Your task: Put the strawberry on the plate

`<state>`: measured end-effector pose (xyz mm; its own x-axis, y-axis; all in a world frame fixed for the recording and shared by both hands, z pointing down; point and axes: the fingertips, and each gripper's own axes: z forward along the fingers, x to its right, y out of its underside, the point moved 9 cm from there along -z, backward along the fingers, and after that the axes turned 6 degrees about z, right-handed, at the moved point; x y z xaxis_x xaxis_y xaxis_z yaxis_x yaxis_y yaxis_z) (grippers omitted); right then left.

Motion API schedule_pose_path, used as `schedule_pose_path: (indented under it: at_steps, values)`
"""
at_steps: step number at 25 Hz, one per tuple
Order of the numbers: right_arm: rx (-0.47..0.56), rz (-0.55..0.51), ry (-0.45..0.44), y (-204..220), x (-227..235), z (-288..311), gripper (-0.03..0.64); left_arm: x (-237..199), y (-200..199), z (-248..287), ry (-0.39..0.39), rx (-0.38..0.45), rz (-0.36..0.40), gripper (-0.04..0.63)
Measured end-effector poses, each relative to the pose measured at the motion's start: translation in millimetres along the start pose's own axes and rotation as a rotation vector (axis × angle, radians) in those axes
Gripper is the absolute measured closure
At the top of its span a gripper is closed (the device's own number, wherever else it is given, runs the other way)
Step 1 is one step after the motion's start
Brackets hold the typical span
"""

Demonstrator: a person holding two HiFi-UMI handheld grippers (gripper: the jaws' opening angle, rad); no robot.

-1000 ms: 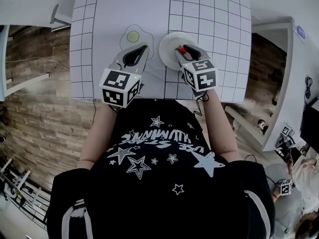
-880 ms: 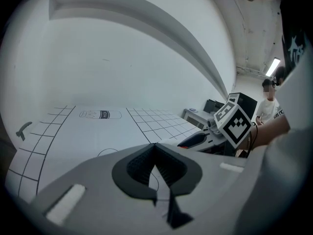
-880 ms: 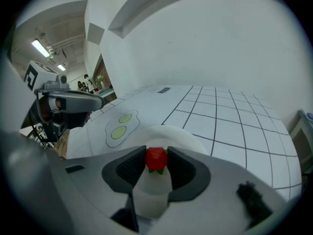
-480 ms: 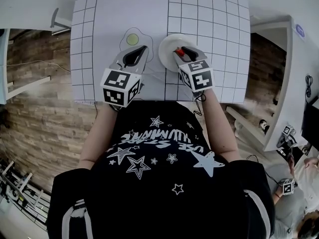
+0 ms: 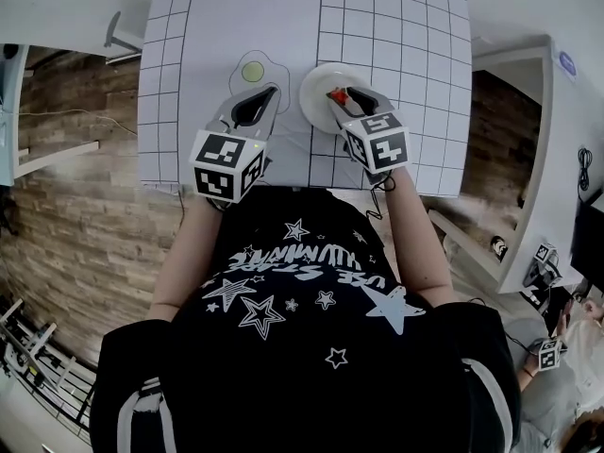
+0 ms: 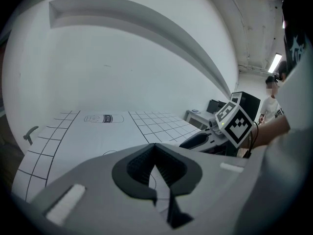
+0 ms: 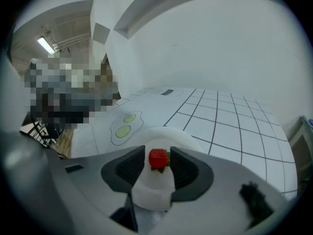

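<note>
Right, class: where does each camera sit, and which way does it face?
Head view: on the person's head, facing steeply down at the table; torso, forearms, left claw, right claw show.
Left gripper view: rides the left claw, looking along its shut jaws across the table.
Right gripper view: rides the right claw, jaws opening around the strawberry over the plate.
Head and right gripper views share strawberry and plate.

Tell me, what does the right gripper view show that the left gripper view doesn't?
Only the right gripper view: a strawberry between the opening jaws of the right gripper, above a white plate. Only the left gripper view: the shut, empty jaws of the left gripper, a can drawing, and the right gripper's marker cube. Both: the gridded white mat.
</note>
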<state>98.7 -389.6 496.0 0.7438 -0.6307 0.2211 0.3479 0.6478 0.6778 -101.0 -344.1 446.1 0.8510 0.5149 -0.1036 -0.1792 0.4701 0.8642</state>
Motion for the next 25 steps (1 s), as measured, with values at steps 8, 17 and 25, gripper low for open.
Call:
schedule_pose_path:
  at_steps: [8,17,25]
  values:
    - [0.155,0.008,-0.055,1,-6,-40,0.462,28,6,-27,-0.065,0.032,-0.008,0.586]
    - [0.2,-0.036,-0.122,21,-17,-72,0.555,55,17,-69,-0.178,0.093,-0.052,0.586]
    - [0.22,-0.015,-0.112,7,-25,-73,0.578,41,12,-80,-0.16,0.095,-0.035,0.586]
